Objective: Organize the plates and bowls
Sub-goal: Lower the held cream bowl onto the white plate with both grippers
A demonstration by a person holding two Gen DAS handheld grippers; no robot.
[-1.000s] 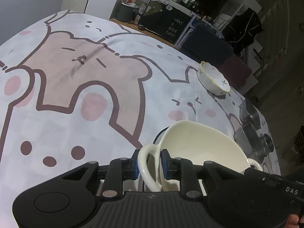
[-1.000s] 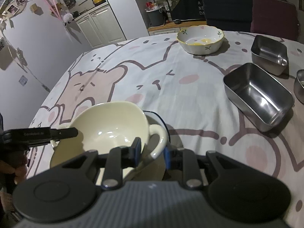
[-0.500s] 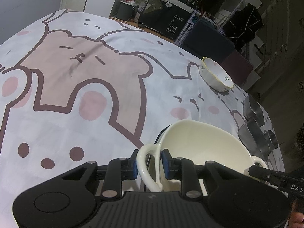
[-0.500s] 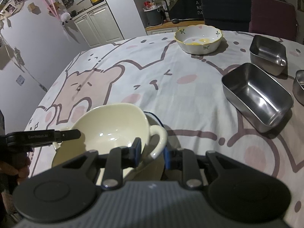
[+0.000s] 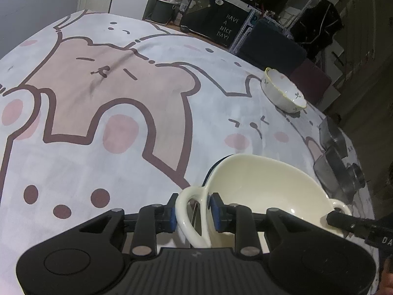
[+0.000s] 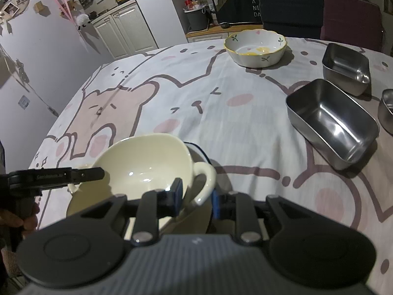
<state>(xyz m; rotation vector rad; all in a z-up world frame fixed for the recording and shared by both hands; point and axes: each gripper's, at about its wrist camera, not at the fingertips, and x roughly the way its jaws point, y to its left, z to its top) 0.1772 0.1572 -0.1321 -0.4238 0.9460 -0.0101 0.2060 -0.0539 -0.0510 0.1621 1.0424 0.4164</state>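
A cream two-handled bowl [image 5: 265, 186] [image 6: 145, 162] sits over a cream plate [image 6: 81, 201] at the table's near edge. My left gripper [image 5: 194, 211] is shut on the bowl's left handle [image 5: 189, 218]. My right gripper [image 6: 196, 196] is shut on the bowl's right handle [image 6: 206, 182]. Each gripper shows in the other's view, the left [image 6: 56, 174] and the right [image 5: 353, 223]. A white flower-patterned bowl with a yellow rim [image 5: 285, 91] [image 6: 255, 46] stands far back on the table.
The table wears a bear-print cloth [image 5: 98, 103]. Two steel rectangular trays [image 6: 331, 123] [image 6: 346, 68] and a small steel cup [image 6: 386, 110] stand at the right. Dark chairs [image 6: 292, 2] stand behind the far edge.
Both grippers keep hold of the bowl handles. The bowl has shifted slightly, and the views have tilted a little.
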